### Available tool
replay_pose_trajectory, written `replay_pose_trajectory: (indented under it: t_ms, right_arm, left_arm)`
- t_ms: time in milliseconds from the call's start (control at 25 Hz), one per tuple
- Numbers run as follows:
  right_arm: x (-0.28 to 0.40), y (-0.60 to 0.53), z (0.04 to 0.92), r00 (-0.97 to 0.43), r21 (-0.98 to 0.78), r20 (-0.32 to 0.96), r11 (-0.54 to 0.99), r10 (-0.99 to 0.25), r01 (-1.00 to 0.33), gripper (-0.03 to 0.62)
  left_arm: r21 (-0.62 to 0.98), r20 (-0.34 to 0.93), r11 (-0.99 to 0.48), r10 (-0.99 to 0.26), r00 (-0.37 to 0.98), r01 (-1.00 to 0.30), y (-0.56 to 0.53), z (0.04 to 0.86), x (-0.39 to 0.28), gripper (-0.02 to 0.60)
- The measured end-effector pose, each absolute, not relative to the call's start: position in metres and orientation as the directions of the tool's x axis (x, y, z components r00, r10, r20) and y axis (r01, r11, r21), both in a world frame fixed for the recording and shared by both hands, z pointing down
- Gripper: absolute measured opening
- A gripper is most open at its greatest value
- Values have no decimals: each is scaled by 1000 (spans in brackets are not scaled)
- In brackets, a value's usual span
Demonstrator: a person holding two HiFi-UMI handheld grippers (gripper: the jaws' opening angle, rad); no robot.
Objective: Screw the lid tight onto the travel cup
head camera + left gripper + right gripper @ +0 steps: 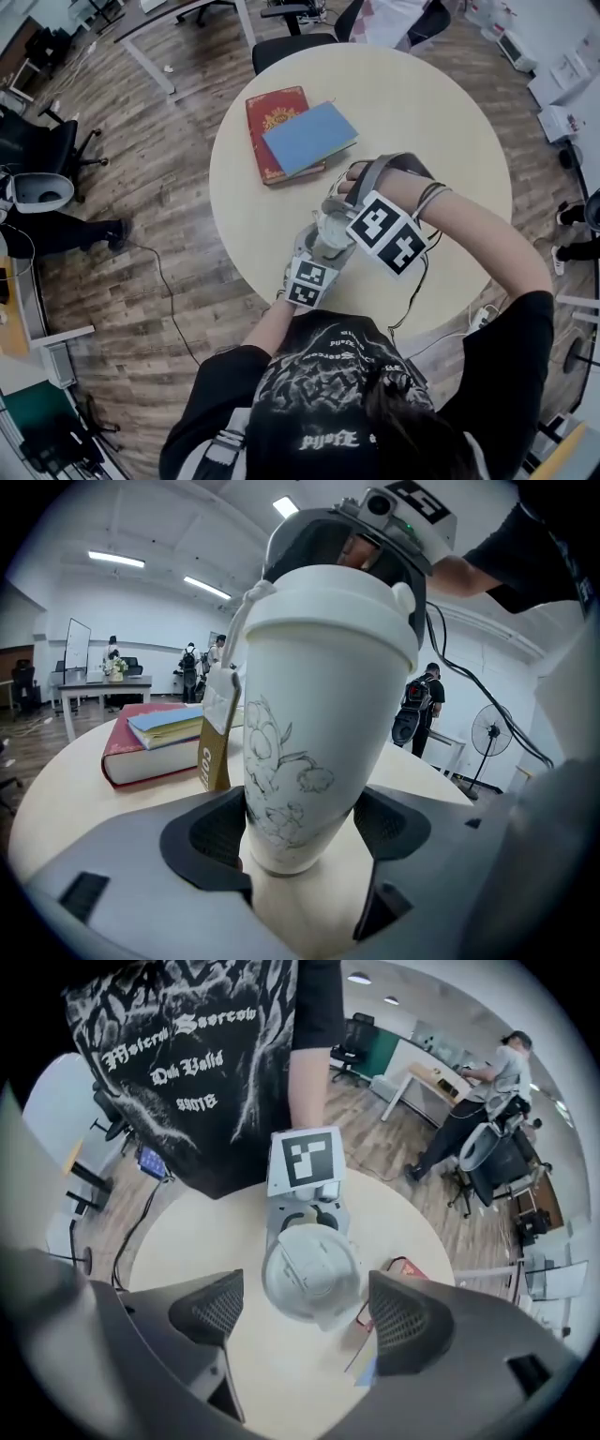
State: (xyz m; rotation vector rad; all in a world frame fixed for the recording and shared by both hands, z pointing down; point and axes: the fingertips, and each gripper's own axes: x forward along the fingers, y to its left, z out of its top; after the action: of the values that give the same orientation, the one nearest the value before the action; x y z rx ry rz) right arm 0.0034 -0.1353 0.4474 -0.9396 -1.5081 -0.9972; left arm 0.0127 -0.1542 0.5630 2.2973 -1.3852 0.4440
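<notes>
The cup (309, 761) is white and tapers toward its foot, with a thin line drawing on its side. It stands upright on the table (412, 103), near the person's edge, its foot clamped between the jaws of the left gripper (305, 832). The lid (328, 611), white and domed, sits level on the cup; it looks seated, though how tightly is unclear. A brown tag (216, 752) hangs beside the cup from a cord at the lid.
</notes>
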Motion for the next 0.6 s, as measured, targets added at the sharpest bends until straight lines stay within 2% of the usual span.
replay_pose_trajectory:
  t_ms: [120,200,240,360,600]
  right_arm:
    - [1,-136,457,-128,112,991,291,39,950,432]
    - [-1,-135,460,-123,103,991,287,54,953,372]
    - [-2,-135,462,-117,93,991,296,63,951,365]
    - [-5,-134,462,-117,68,988,391,101,918,364]
    - [-8,-133,461,-202,69,968,620,148,781,364]
  left_arm:
    - [192,484,-442,-734,476,-876,-152,563,13,374]
    - [192,486,-462,-721,493,-866,-153,564,13,374]
    - [194,486,-466,-719,497,-863,-153,565,13,374]
    - [206,484,-464,-717,502,-862,-153,566,11,374]
    - [209,478,-471,-715,510,-857,-152,567,11,376]
